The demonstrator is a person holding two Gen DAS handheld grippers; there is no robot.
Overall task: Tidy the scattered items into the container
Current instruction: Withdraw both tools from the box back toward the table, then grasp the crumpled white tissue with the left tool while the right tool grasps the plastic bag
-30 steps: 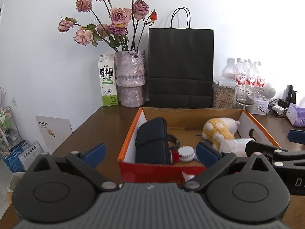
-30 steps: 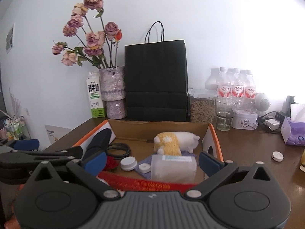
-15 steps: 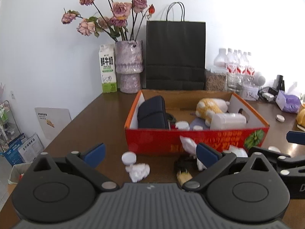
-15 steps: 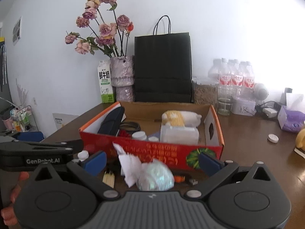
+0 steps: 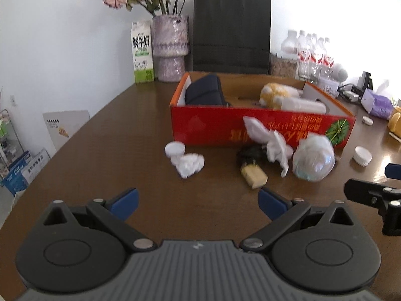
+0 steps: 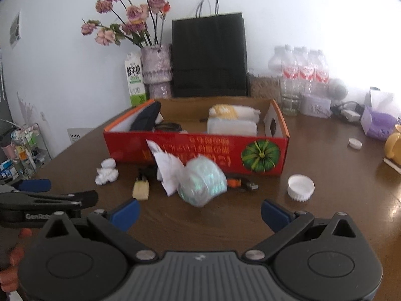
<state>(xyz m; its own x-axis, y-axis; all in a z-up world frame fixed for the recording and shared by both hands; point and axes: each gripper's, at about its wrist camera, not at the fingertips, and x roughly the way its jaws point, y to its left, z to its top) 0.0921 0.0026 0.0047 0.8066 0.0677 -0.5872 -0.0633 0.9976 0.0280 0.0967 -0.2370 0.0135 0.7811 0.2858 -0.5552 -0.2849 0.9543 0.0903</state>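
White wall backs your dark brown counter point(image 5: 140, 135), with a black paper bag point(image 5: 231, 30), a vase of dried roses point(image 5: 170, 50) and a milk carton point(image 5: 142, 52) ranged along it at 12 o'clock. Your red cardboard box point(image 5: 215, 128) stands in front of the bag, open-topped, holding a dark blue pouch point(image 5: 205, 94) at its 9 o'clock end, a yellow and white plush toy point(image 5: 278, 94) and a white plastic case point(image 5: 303, 105) toward 3 o'clock.

Scattered items lie on the counter against the box's near side. From the left wrist view: a white cap point(image 5: 175, 148) touching a crumpled white tissue point(image 5: 189, 164) at 11 o'clock of your left claw point(image 5: 198, 202); a small yellowish block point(image 5: 253, 175) with a black object point(image 5: 250, 153) just behind it; a crumpled white paper point(image 6: 166, 169) leaning on the box front; a clear plastic-wrapped bundle point(image 6: 201, 181) just beside it. A ribbed white lid point(image 6: 300, 187) sits apart at 1 o'clock of your right claw point(image 6: 200, 213). Another small white cap point(image 6: 355, 143) lies farther back at 2 o'clock.

Both claws are spread wide with nothing between the blue pads point(image 5: 124, 202). Each hovers short of the scattered items, touching none. Your fingers point(image 6: 13, 258) show at the right wrist view's left edge, under the left claw.
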